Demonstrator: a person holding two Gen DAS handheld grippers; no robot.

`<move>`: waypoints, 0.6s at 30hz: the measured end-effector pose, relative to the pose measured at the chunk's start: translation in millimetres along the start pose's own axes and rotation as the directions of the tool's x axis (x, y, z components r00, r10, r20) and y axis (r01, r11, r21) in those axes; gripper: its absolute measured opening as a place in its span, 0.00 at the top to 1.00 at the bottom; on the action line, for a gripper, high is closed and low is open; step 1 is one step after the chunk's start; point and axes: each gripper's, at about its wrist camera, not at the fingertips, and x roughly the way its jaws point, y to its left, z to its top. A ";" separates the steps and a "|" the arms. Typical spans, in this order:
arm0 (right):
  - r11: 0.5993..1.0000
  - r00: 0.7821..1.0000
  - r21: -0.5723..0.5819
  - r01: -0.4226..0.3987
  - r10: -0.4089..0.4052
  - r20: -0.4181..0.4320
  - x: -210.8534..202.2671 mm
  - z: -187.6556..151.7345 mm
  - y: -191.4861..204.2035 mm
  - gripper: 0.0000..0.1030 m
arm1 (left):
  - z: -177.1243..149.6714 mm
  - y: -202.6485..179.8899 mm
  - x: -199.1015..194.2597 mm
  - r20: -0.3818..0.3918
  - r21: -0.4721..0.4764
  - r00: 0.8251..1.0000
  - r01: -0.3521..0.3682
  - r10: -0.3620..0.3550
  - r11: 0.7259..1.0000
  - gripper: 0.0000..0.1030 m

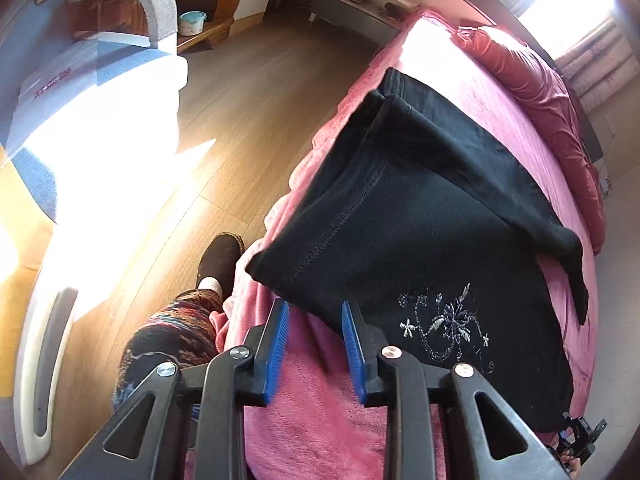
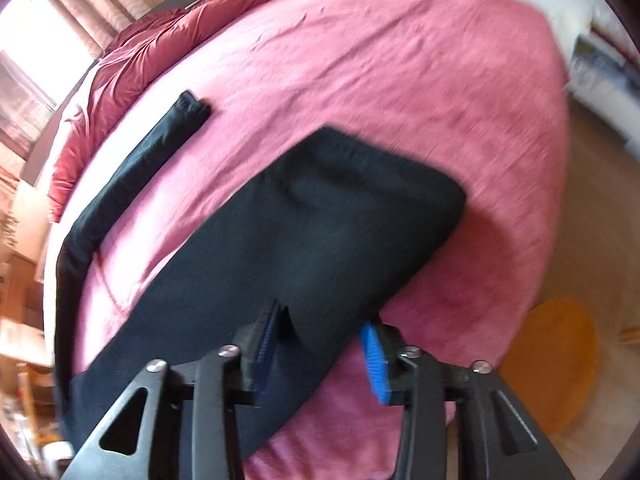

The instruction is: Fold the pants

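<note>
Pink blanket (image 1: 320, 420) covers bed — black pants (image 1: 420, 240) on top, wooden floor (image 1: 248, 100) beside.

One pair of black pants (image 1: 420, 216), one pink blanket (image 2: 400, 80), two tongs (image 1: 314, 350) (image 2: 320, 354).

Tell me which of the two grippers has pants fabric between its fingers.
The right gripper: the black pants run in between its open fingers. The left gripper is also open, but only the pink blanket shows in its gap.
</note>
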 end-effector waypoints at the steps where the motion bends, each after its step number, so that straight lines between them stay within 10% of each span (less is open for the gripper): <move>1: 1.000 1.000 -0.011 0.017 -0.017 0.022 -6.7 0.8 0.6 0.60 | -0.8 5.1 -7.8 0.019 -0.012 1.000 0.000 0.001 1.000 0.73; 7: 0.994 0.995 -0.108 -0.010 0.021 0.101 -41.1 -5.3 31.2 0.54 | 43.9 11.5 -23.7 0.111 -0.067 0.991 0.081 -0.073 0.994 0.73; 18: 0.871 0.970 -0.427 -0.242 0.204 -0.133 -4.1 -66.2 178.4 0.44 | 147.2 -73.7 34.2 0.105 0.006 0.982 0.156 -0.155 0.988 0.55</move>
